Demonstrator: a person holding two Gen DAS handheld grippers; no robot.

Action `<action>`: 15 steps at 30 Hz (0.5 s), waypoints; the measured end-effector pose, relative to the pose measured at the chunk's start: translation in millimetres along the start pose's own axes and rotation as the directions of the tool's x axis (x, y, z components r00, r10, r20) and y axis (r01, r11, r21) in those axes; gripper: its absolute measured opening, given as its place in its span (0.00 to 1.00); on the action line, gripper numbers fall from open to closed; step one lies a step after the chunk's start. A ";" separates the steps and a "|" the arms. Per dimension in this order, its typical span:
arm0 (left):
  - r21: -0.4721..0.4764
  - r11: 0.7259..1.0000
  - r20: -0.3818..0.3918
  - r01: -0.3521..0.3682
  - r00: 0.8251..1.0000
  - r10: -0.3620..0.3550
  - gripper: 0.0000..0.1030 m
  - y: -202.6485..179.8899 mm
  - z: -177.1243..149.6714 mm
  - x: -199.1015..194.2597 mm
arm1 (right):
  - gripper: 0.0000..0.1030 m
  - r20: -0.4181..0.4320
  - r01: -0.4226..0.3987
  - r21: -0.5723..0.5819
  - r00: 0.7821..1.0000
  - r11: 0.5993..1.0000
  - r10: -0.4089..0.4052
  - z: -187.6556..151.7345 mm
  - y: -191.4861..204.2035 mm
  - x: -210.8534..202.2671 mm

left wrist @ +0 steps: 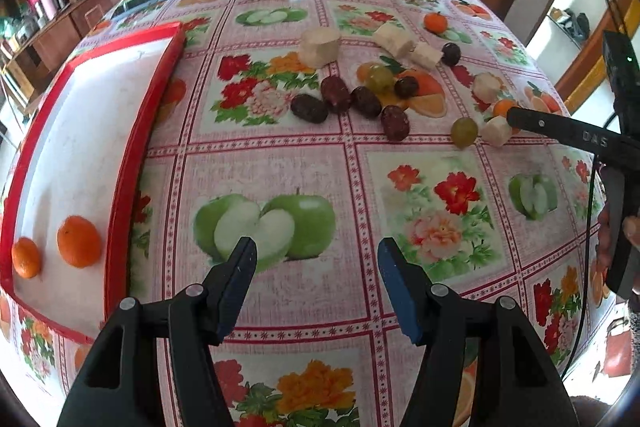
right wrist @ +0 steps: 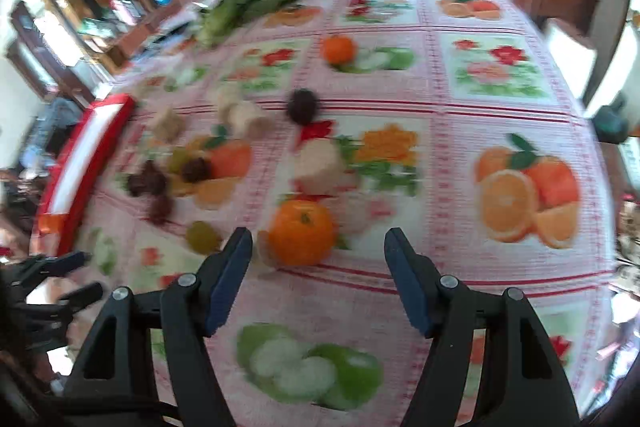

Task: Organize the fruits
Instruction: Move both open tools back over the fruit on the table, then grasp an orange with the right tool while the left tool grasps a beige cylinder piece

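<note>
Grippers, left [left wrist: 316, 259] and right [right wrist: 318, 249], both wide and empty, right facing small round orange mandarin [right wrist: 301, 231] on bench [right wrist: 460, 155].

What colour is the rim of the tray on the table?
Red, around a white inside. The tray shows best in the left wrist view.

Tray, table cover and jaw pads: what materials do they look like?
Tray: probably plastic, a raised glossy red rim around a smooth matte white floor.
Table cover: likely vinyl or oilcloth, printed fruit and flower squares with window glare at the far end.
Jaw pads: look like blue rubber or foam, matte, on black moulded plastic jaws.
</note>
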State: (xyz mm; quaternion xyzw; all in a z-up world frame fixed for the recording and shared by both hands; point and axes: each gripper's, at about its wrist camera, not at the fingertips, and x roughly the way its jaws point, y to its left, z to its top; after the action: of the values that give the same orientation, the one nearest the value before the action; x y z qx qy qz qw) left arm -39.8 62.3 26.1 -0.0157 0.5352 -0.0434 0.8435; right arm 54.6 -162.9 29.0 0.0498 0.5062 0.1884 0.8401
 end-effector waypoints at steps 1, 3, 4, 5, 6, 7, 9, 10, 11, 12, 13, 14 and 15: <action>-0.007 1.000 -0.004 0.002 1.000 -0.002 0.61 1.0 -0.9 0.4 | 0.67 -0.005 -0.032 -0.017 0.999 0.999 0.032 0.6 5.7 0.0; -0.016 1.000 -0.010 0.003 1.000 -0.003 0.61 1.3 -1.9 1.0 | 0.67 0.000 -0.078 -0.043 0.997 0.996 0.078 2.5 12.0 -2.3; -0.018 1.000 -0.012 0.003 1.000 -0.003 0.61 1.0 -2.4 0.6 | 0.67 0.013 -0.075 -0.045 0.997 0.996 0.075 3.9 11.9 -4.4; -0.017 1.000 -0.012 0.003 1.000 -0.003 0.61 0.4 -3.2 -0.1 | 0.67 0.022 -0.055 -0.042 0.998 0.998 0.056 5.4 9.9 -5.7; -0.016 1.000 -0.011 0.002 1.000 -0.002 0.61 -0.3 -3.7 -0.7 | 0.67 0.020 -0.039 -0.039 0.999 0.998 0.040 6.0 6.9 -4.9; -0.014 1.000 -0.010 -0.001 1.000 0.001 0.61 -1.0 -4.7 -1.5 | 0.67 0.010 -0.034 -0.039 0.999 0.999 0.034 5.8 5.5 -3.0; -0.012 1.000 -0.011 -0.006 1.000 0.006 0.61 -2.2 -6.4 -2.2 | 0.67 -0.017 -0.029 -0.057 0.999 0.998 0.028 2.3 6.5 2.5; -0.014 1.000 -0.013 -0.006 1.000 0.006 0.61 -2.2 -7.6 -2.3 | 0.66 -0.026 -0.025 -0.073 0.999 0.997 0.023 0.5 8.4 5.2; -0.017 1.000 -0.016 -0.007 1.000 0.007 0.61 -2.4 -8.3 -1.8 | 0.65 -0.033 -0.017 -0.088 0.999 0.996 0.014 -0.1 10.1 8.1; -0.020 1.000 -0.020 -0.007 1.000 0.006 0.61 -2.7 -9.1 -1.0 | 0.63 -0.032 -0.018 -0.090 0.999 0.996 0.015 1.2 10.2 10.2; -0.022 1.000 -0.022 -0.007 1.000 0.006 0.61 -2.8 -9.3 -0.7 | 0.62 -0.030 -0.026 -0.080 0.999 0.996 0.024 3.9 8.8 11.8; -0.024 1.000 -0.024 -0.007 1.000 0.006 0.61 -3.5 -9.3 -0.2 | 0.61 -0.030 -0.029 -0.073 0.999 0.997 0.027 5.7 7.7 13.3; -0.025 1.000 -0.026 -0.006 1.000 0.005 0.61 -4.6 -9.2 0.2 | 0.56 -0.035 -0.029 -0.073 0.999 0.997 0.026 6.2 8.5 15.8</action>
State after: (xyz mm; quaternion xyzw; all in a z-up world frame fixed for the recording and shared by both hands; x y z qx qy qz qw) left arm -48.3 57.9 22.3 -0.0243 0.5465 -0.0346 0.8364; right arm 64.3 -148.6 21.2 0.0225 0.5123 0.2195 0.8300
